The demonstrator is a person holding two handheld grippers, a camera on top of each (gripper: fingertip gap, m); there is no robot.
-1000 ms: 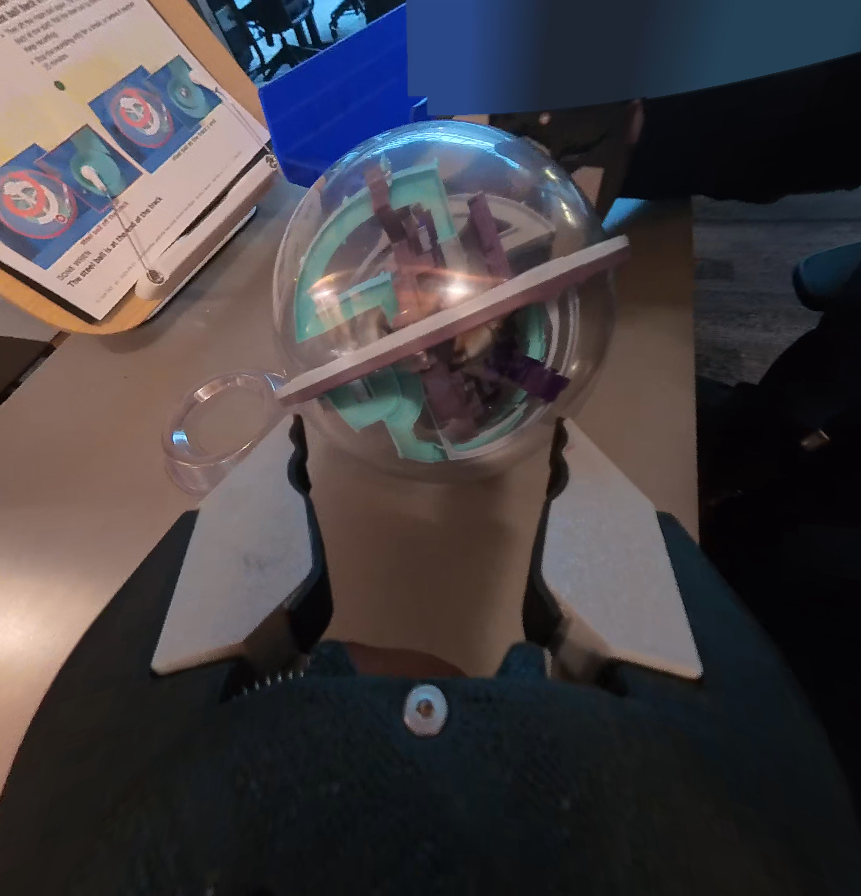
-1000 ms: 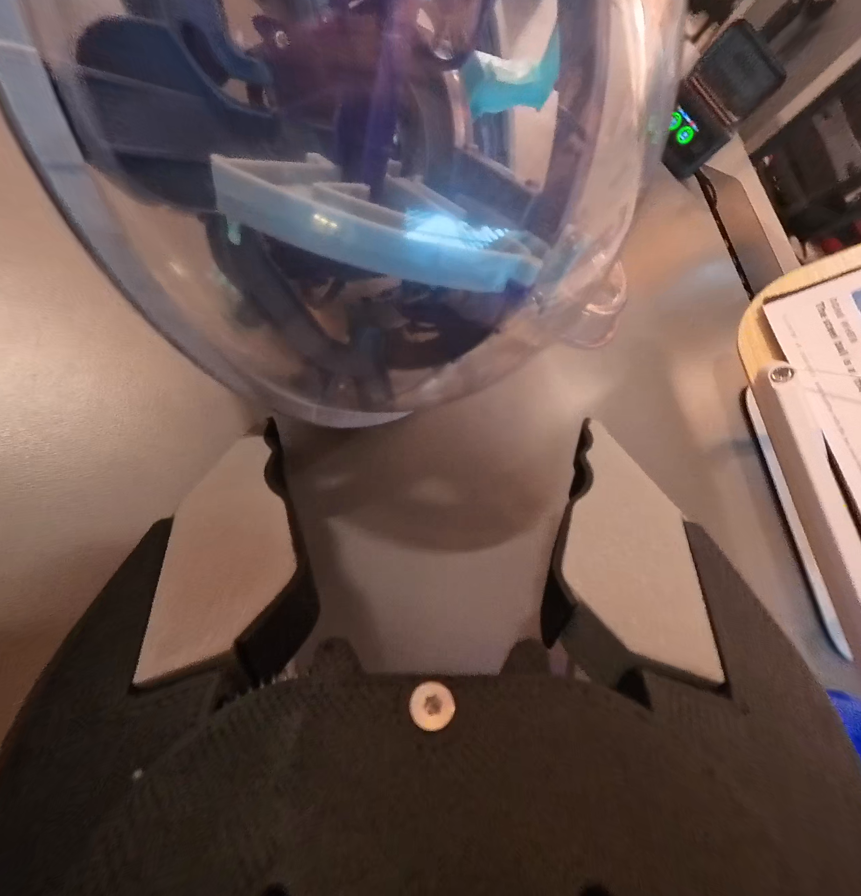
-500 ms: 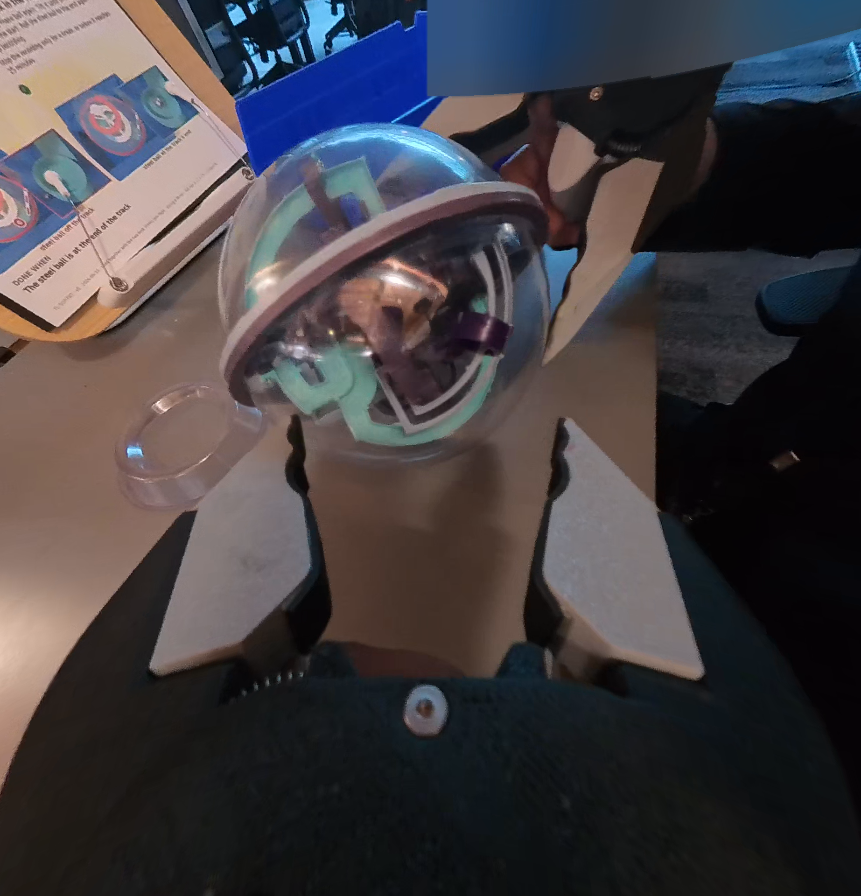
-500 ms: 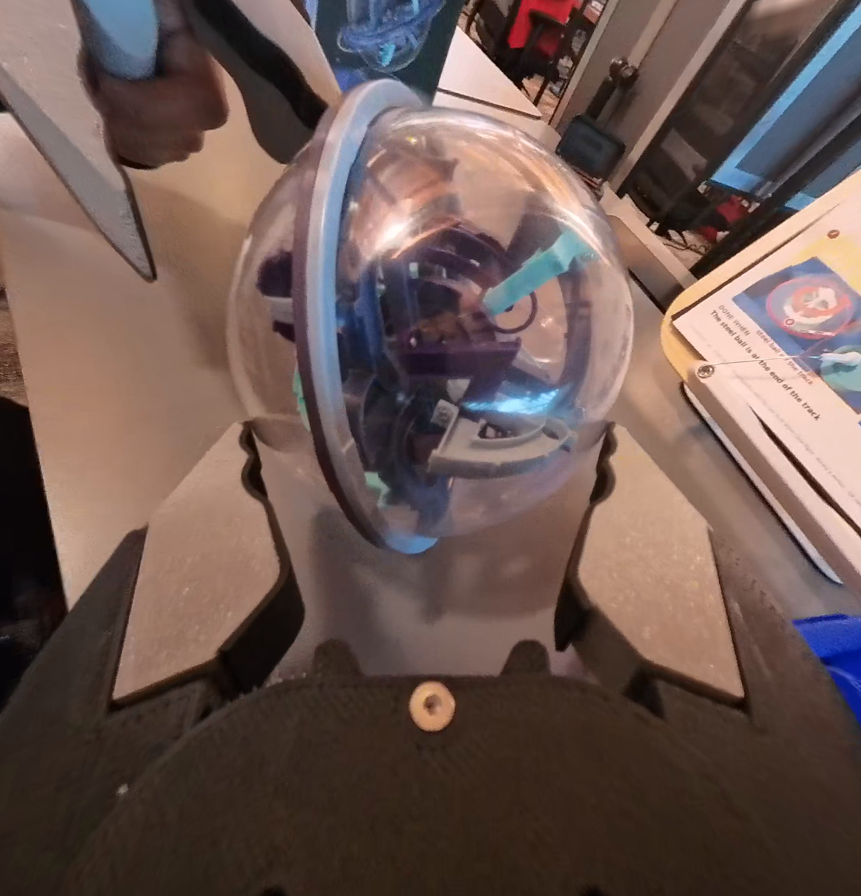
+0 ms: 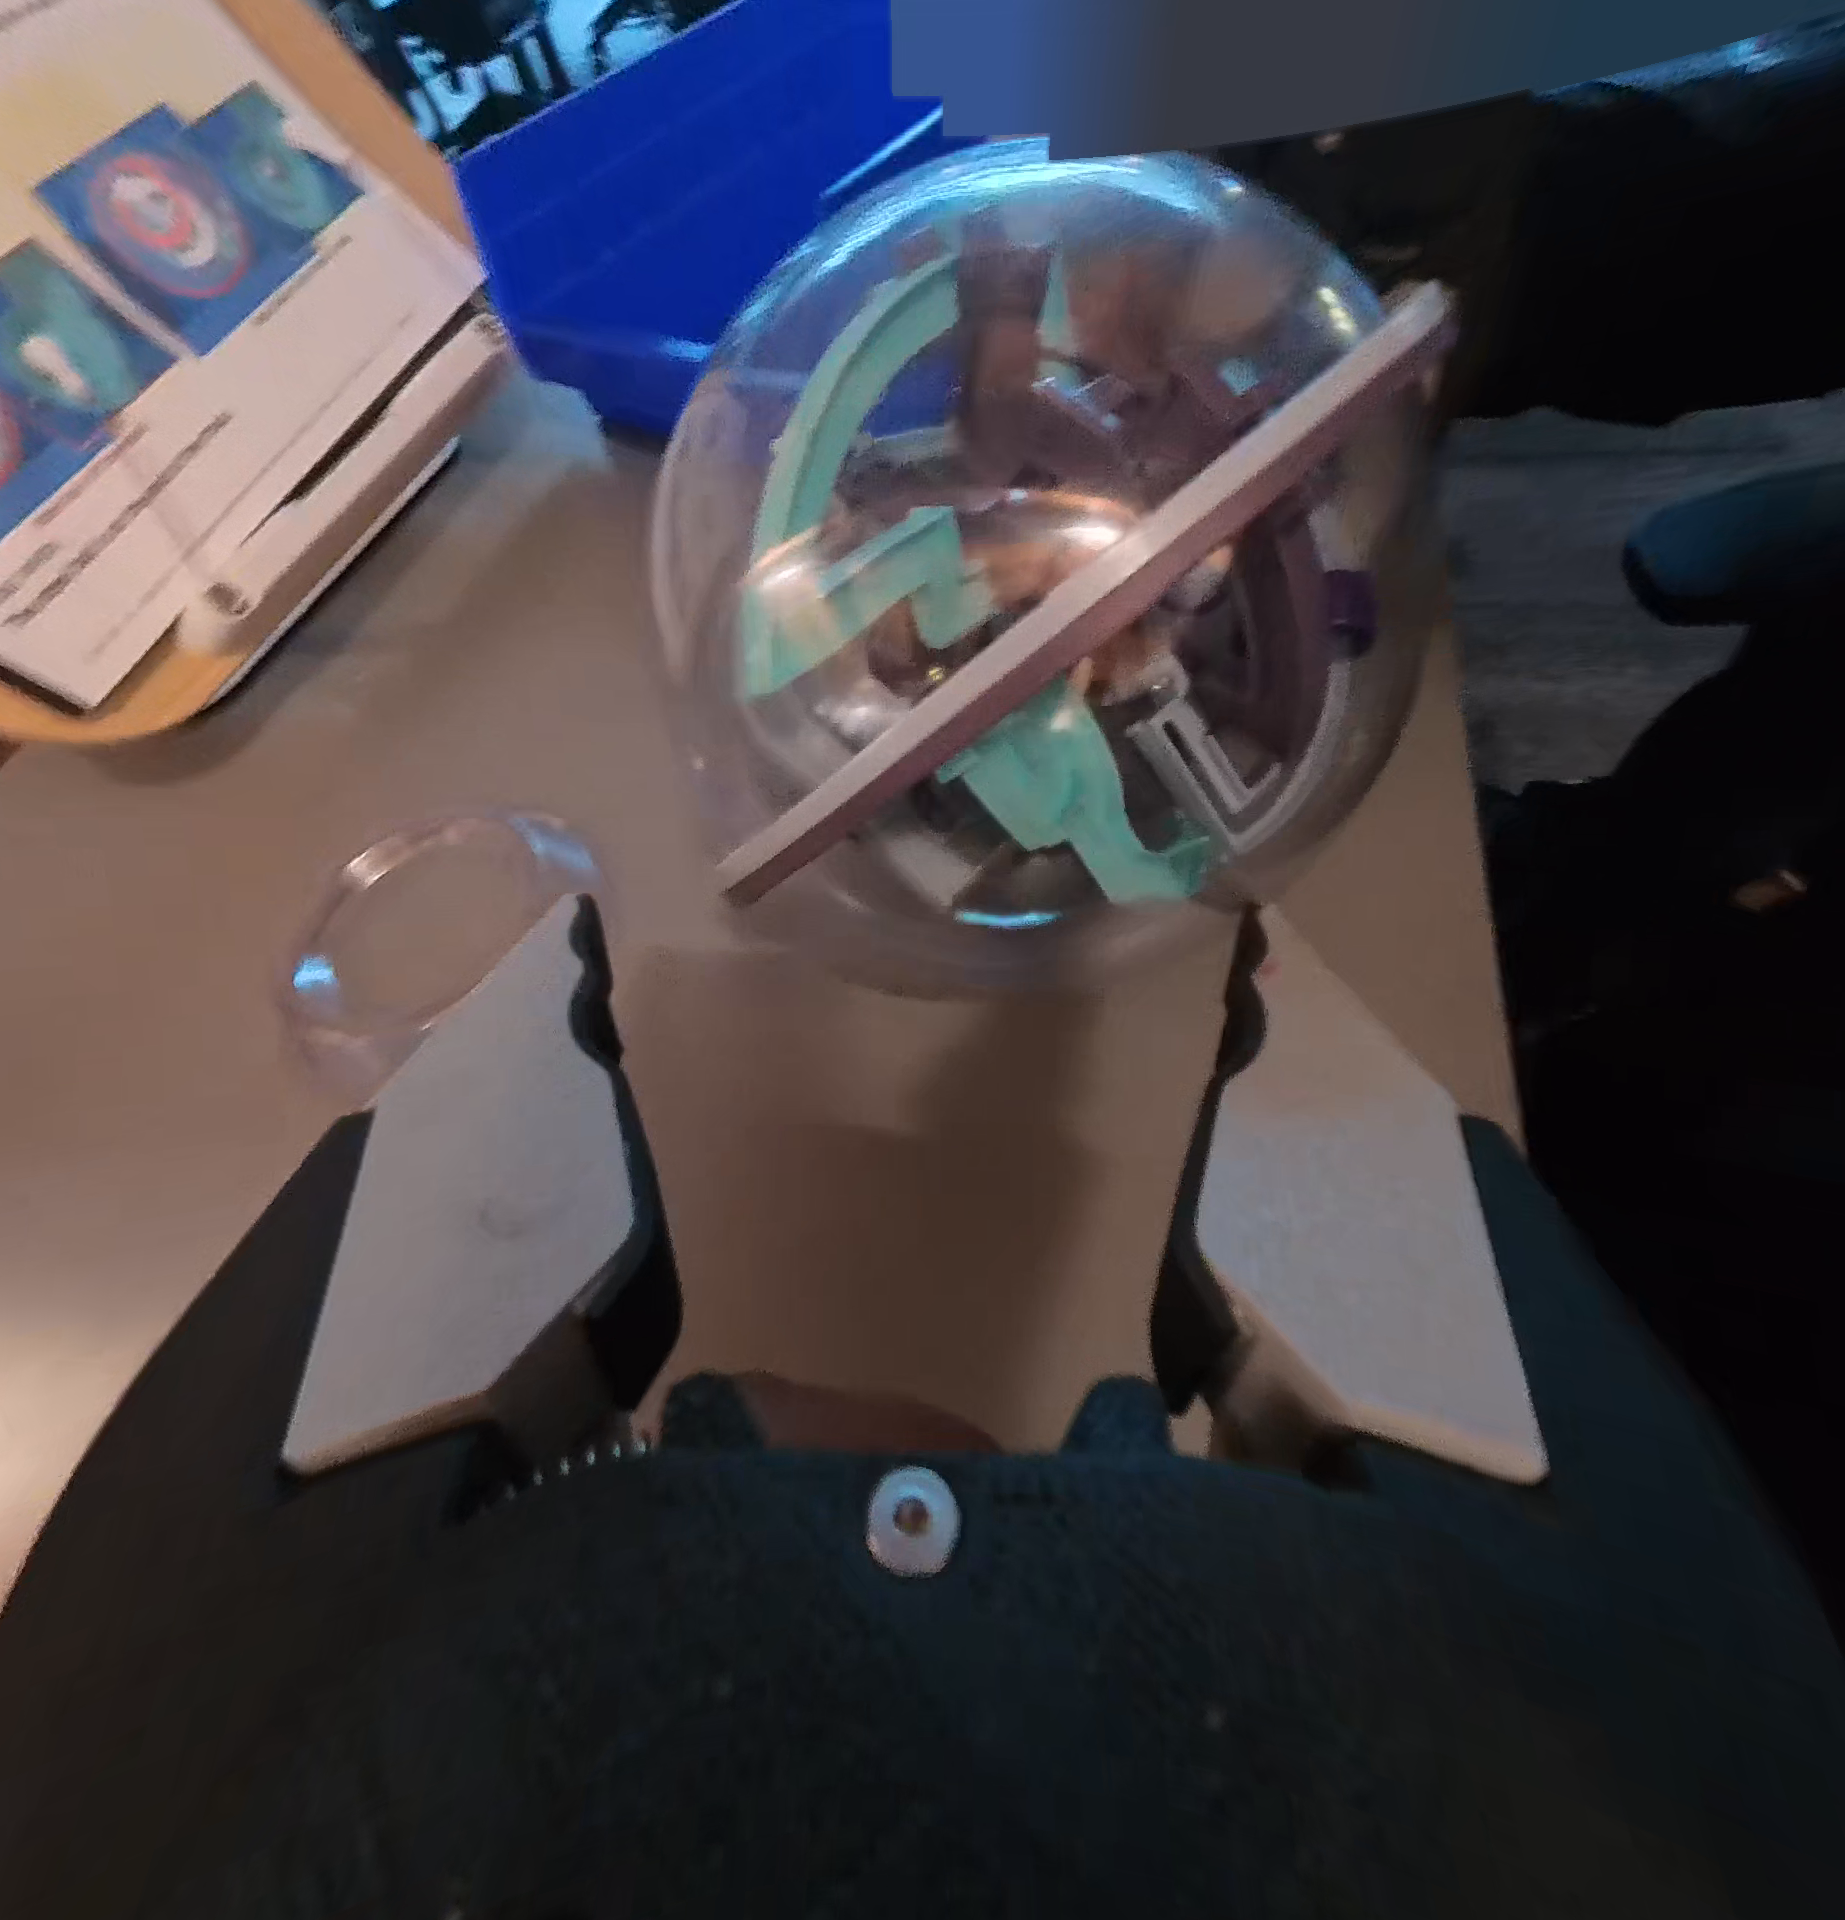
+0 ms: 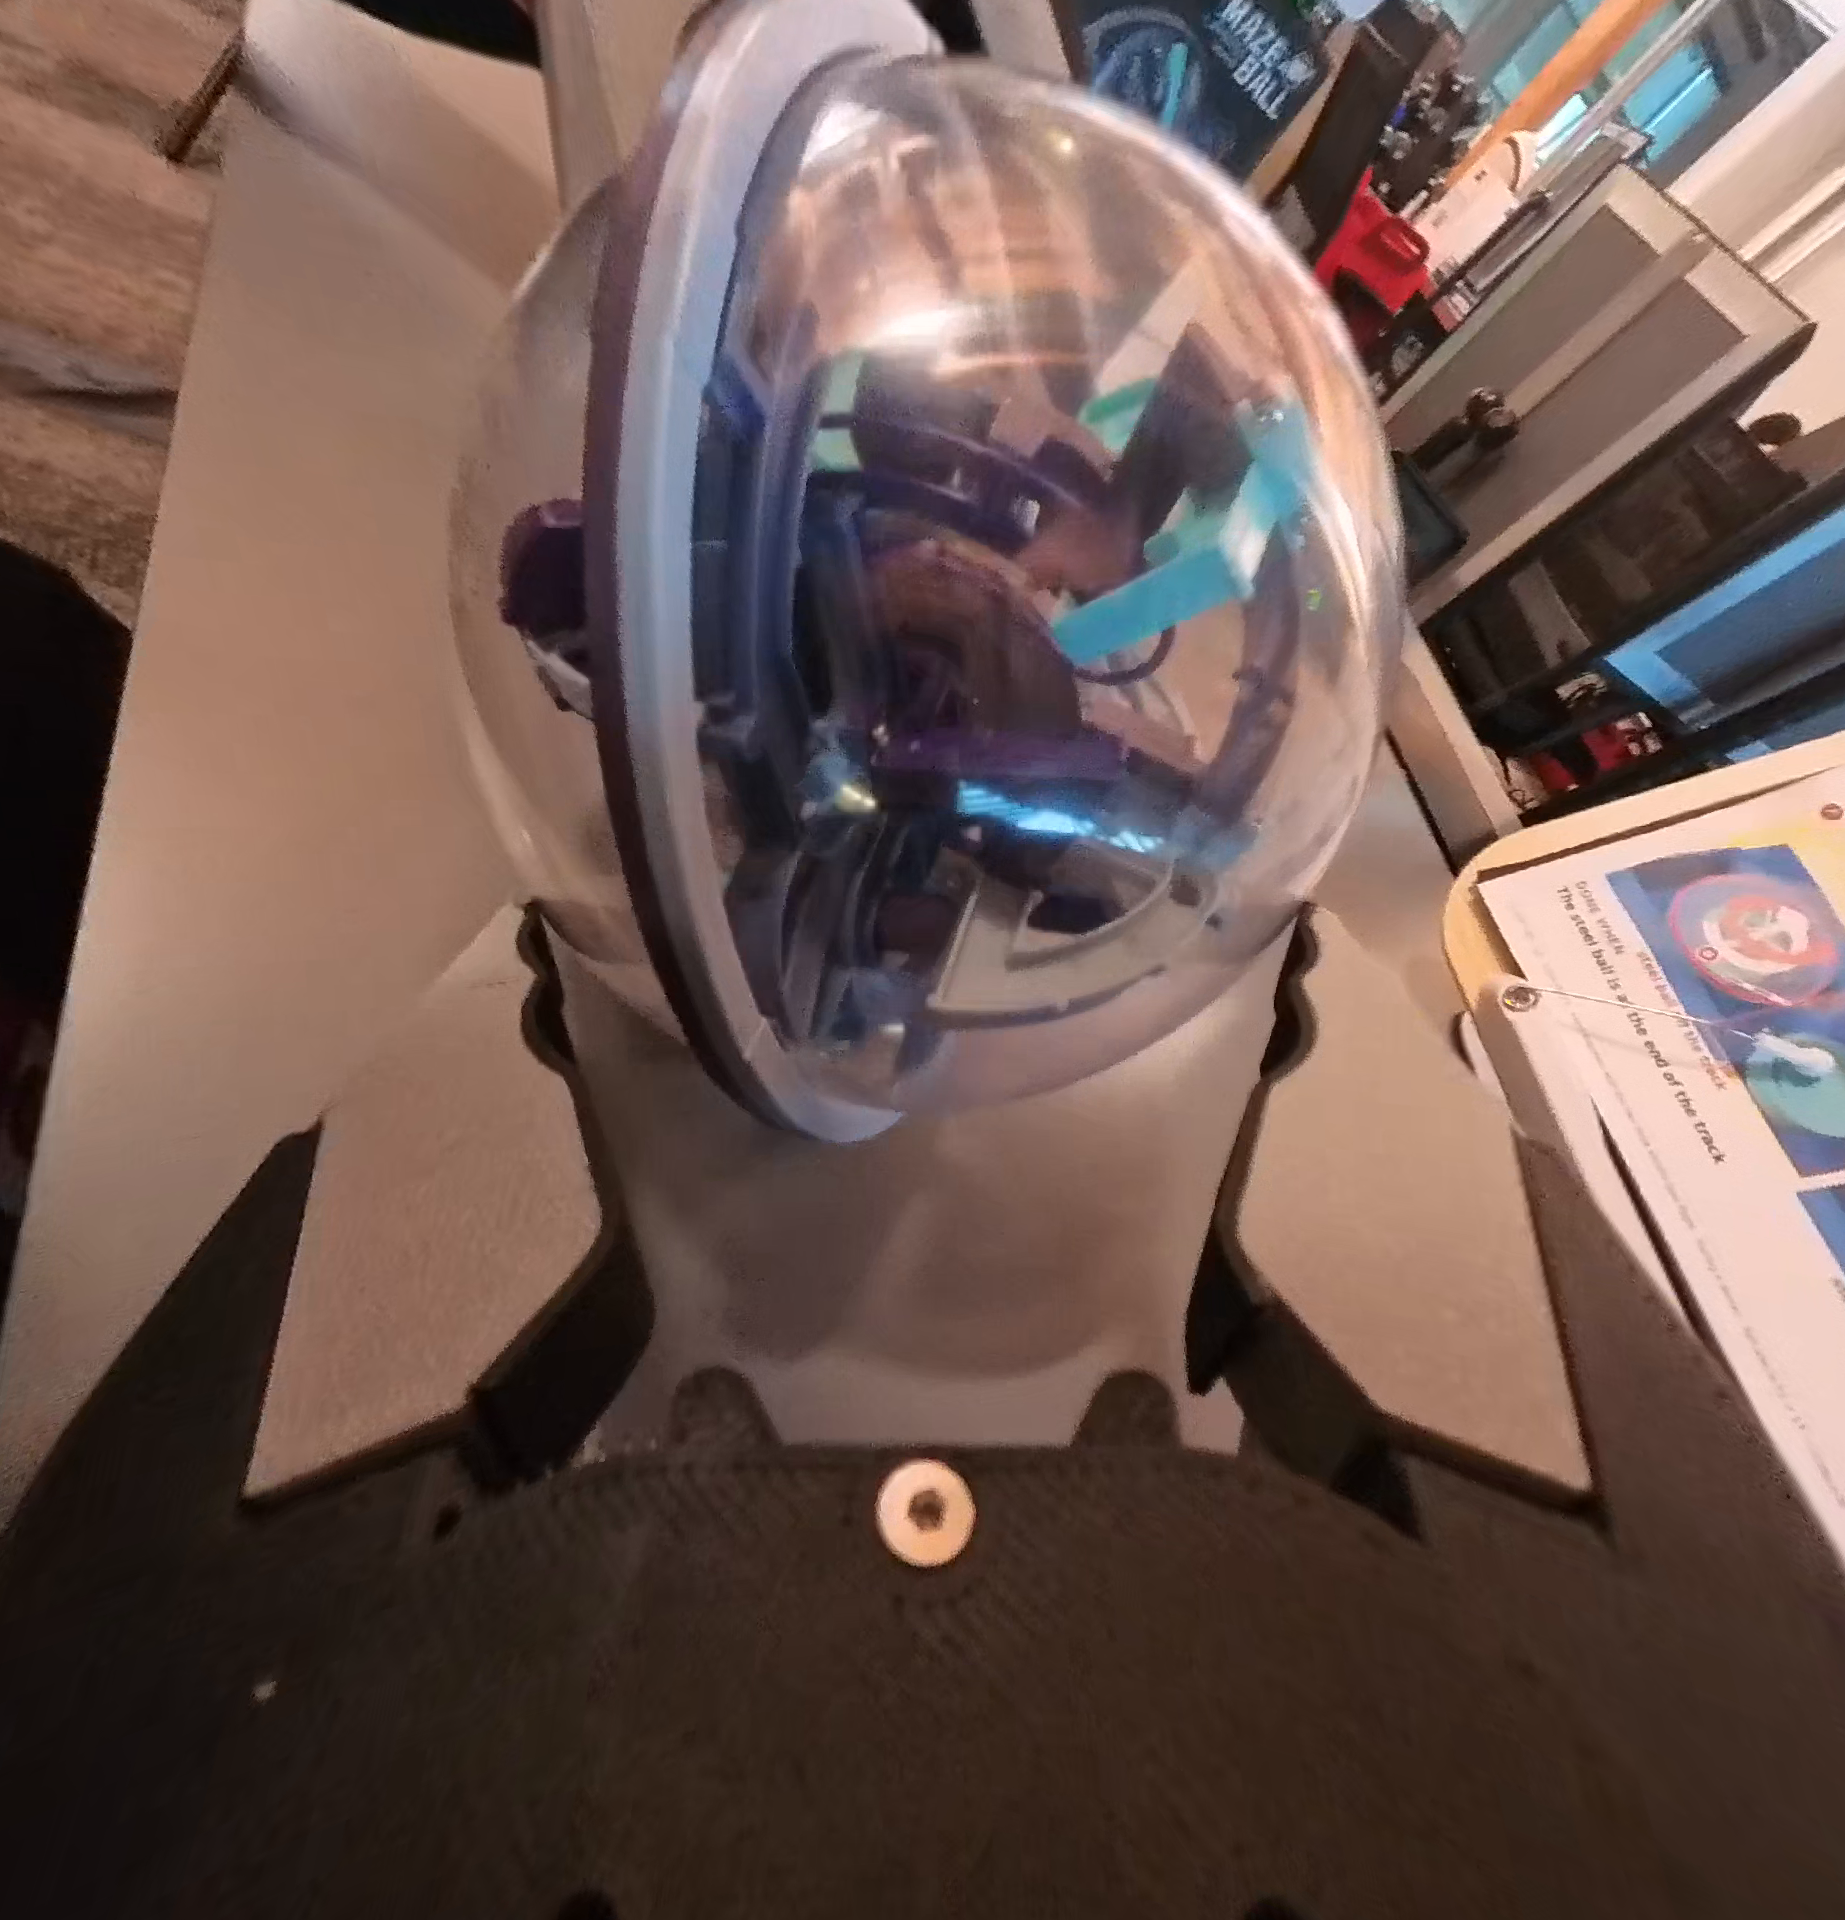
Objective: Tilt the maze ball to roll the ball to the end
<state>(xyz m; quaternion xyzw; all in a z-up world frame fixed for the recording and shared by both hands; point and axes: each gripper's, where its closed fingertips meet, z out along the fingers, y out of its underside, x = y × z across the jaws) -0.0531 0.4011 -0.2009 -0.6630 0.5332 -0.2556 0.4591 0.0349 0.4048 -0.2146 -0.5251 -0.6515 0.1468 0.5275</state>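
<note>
Left wrist view: the left gripper (image 5: 913,951) has its jaws apart, the maze ball (image 5: 1053,582) beyond their tips over the worktop (image 5: 170,883), beside a clear ring stand (image 5: 430,925)

Right wrist view: the right gripper (image 6: 913,971) has its jaws spread, their tips flanking the maze ball (image 6: 949,582); actual clamping I cannot tell

One maze ball (image 5: 1053,582), one clear ring stand (image 5: 430,935), one blue bin (image 5: 669,229). One instruction sheet (image 5: 170,416) far left. Two grippers (image 5: 913,935) (image 6: 913,966), possibly more things in the blurred background.
</note>
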